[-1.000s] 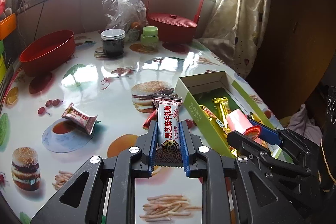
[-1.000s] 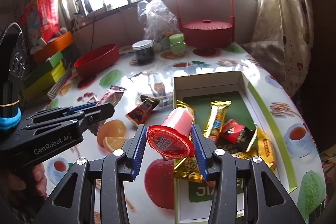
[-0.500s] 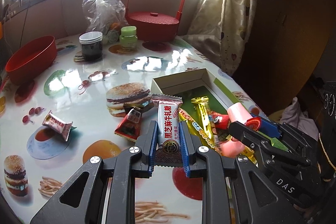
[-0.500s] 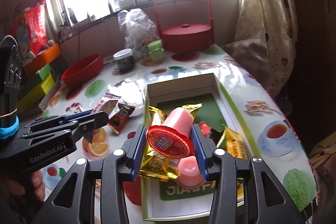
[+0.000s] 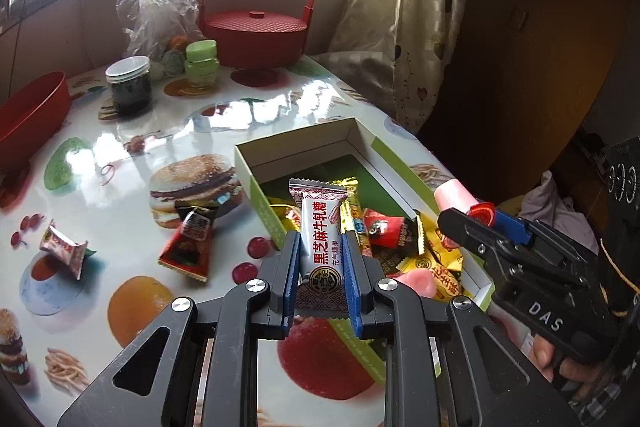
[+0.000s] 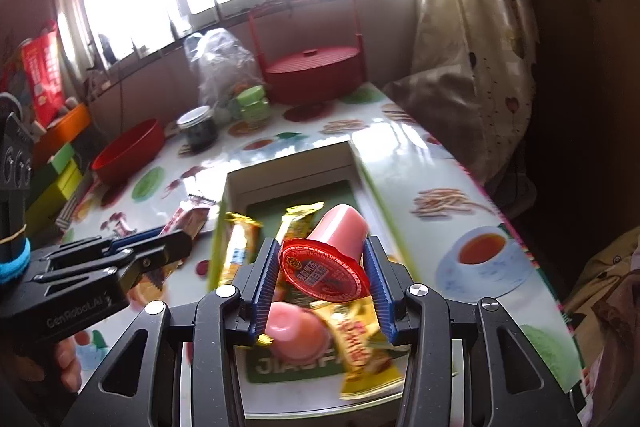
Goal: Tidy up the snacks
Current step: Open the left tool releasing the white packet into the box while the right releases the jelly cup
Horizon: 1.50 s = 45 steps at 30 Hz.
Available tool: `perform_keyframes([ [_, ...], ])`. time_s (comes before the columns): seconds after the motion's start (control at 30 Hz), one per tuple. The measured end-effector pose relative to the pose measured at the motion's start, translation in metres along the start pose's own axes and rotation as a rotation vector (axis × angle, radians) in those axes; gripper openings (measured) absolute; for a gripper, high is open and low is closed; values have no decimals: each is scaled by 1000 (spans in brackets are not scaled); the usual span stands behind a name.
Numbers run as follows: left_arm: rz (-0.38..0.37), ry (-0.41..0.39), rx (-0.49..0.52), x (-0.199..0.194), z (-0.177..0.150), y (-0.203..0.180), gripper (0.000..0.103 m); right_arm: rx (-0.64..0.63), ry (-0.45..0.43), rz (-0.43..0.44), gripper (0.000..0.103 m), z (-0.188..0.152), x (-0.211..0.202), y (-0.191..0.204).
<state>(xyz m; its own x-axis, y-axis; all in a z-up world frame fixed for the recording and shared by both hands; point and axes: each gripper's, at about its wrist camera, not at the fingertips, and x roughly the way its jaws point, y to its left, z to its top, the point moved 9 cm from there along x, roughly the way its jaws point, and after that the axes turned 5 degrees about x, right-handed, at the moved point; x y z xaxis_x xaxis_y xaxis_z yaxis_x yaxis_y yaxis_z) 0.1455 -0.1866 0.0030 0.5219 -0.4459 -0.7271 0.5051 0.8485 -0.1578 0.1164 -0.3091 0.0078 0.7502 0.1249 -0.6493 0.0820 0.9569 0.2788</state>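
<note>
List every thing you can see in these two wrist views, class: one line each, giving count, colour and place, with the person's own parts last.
Box: one, green and white, open on the table, holding wrapped sweets.
White candy bar: one, white with red print, in the left claw.
Jelly cup, held: one, pink with red lid, in the right claw.
Jelly cup, loose: one, pink, in the box.
Loose snacks: two, red-black and pinkish, on the table left of the box.
Lidded basket: one, red, far end.
Bowl: one, red, far left.
Jars: two, dark and green.
Plastic bag: one, clear.
Left claw: shut on the bar.
Right claw: shut on the cup.
</note>
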Motion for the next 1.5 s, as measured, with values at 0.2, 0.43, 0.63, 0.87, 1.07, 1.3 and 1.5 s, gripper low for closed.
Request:
perform_keyframes([
  [0.2,-21,27,7,12,-3,-11,22,14,13,-20,42,3,6,-19],
  [0.43,-23,45,18,21,-5,-17,22,7,25,-8,42,5,13,-22],
  [0.63,-28,66,25,29,-8,-22,22,-43,44,13,42,9,26,-19],
  [0.87,-17,79,32,36,-8,-24,22,-67,57,32,42,13,38,-19],
  [1.07,-8,82,37,40,-5,-25,22,-121,72,64,42,16,48,-10],
  [1.3,0,87,45,44,-3,-25,22,-138,85,72,42,20,59,-8],
  [1.5,0,89,47,45,-2,-26,22,-164,112,87,42,19,72,-4],
])
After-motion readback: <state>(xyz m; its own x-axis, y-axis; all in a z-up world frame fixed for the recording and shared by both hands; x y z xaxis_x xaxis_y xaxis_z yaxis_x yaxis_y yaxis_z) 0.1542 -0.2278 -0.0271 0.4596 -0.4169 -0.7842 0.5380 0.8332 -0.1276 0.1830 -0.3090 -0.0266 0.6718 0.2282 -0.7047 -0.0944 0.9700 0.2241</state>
